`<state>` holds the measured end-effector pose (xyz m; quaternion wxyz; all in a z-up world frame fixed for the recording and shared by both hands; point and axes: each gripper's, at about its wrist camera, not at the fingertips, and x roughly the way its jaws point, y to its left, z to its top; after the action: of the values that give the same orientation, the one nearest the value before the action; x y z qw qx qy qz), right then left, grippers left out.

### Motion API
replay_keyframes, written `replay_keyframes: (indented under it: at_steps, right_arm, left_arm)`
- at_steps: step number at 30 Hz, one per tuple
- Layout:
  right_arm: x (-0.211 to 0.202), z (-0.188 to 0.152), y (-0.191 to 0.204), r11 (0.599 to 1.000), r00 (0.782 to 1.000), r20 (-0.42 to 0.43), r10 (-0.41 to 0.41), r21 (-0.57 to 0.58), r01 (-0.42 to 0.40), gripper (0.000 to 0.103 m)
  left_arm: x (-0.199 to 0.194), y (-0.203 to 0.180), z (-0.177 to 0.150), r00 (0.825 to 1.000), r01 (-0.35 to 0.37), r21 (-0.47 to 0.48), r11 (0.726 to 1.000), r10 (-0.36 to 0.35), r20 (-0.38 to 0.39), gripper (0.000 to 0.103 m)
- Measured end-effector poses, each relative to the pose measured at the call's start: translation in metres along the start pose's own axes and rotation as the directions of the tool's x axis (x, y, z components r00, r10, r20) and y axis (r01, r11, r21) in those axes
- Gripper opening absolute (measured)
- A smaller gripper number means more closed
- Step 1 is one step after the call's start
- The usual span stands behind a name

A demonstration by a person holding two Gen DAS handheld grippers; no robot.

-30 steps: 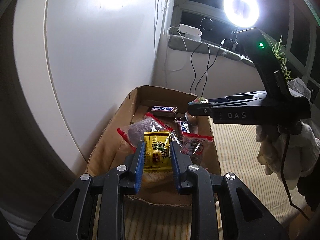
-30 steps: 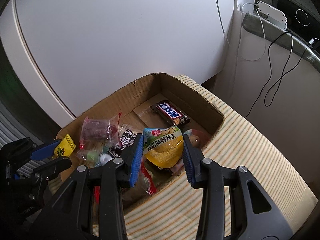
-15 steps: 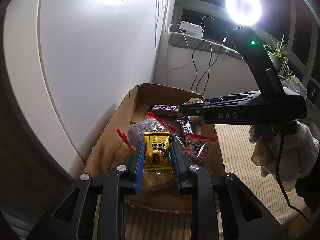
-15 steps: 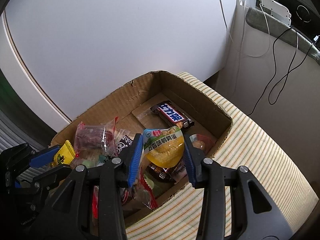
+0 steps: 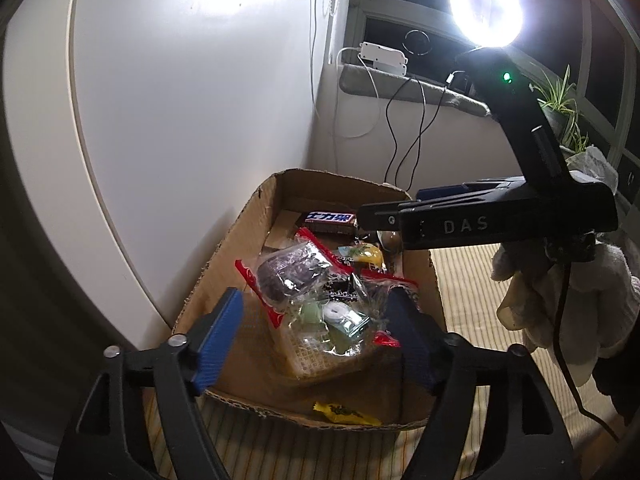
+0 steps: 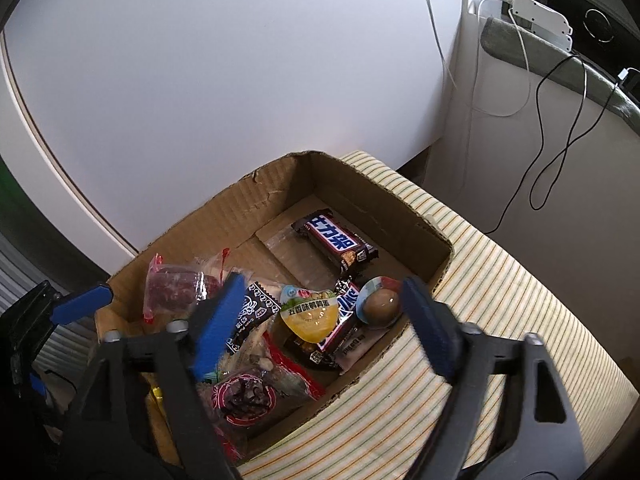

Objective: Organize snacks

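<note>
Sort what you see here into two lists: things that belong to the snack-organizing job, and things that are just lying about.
Belongs to the job:
- cardboard box
- chocolate bar
- yellow egg pack
- small yellow packet
- left gripper, jaws opening, nothing between them
- right gripper, likewise

Just lying about:
- ring light
- white power strip
- potted plant
</note>
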<state>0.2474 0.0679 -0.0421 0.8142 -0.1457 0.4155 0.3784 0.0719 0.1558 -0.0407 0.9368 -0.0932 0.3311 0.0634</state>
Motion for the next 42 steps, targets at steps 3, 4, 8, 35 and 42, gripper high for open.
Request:
replay_keyframes:
  at_steps: [3,4,8,35,42]
  right_arm:
    - [-0.003,0.000,-0.002,1.000,1.000,0.001,0.003,0.009,-0.003,0.090]
    - [-0.005,0.000,-0.002,1.000,1.000,0.002,0.002,0.009,-0.002,0.090]
    - [-0.008,-0.001,-0.002,1.000,1.000,0.005,-0.007,0.004,0.007,0.090]
    - [-0.078,-0.030,0.002,1.000,0.991,0.132,-0.025,-0.006,0.026,0.090]
    - [-0.107,-0.052,0.006,0.998,0.983,0.174,-0.057,-0.024,0.062,0.092]
  left_arm:
    - [0.002,0.000,0.000,1.000,-0.009,0.002,1.000,0.009,-0.013,0.081]
    - [0.003,0.000,0.000,1.000,-0.011,0.000,1.000,0.011,-0.018,0.081]
    - [0.003,0.001,0.001,1.000,-0.012,-0.008,1.000,0.011,-0.022,0.081]
    - [-0.029,-0.010,-0.001,0.999,-0.038,0.004,0.999,0.038,0.011,0.081]
    - [-0.042,-0.013,-0.004,0.998,-0.066,-0.006,0.998,0.066,0.023,0.081]
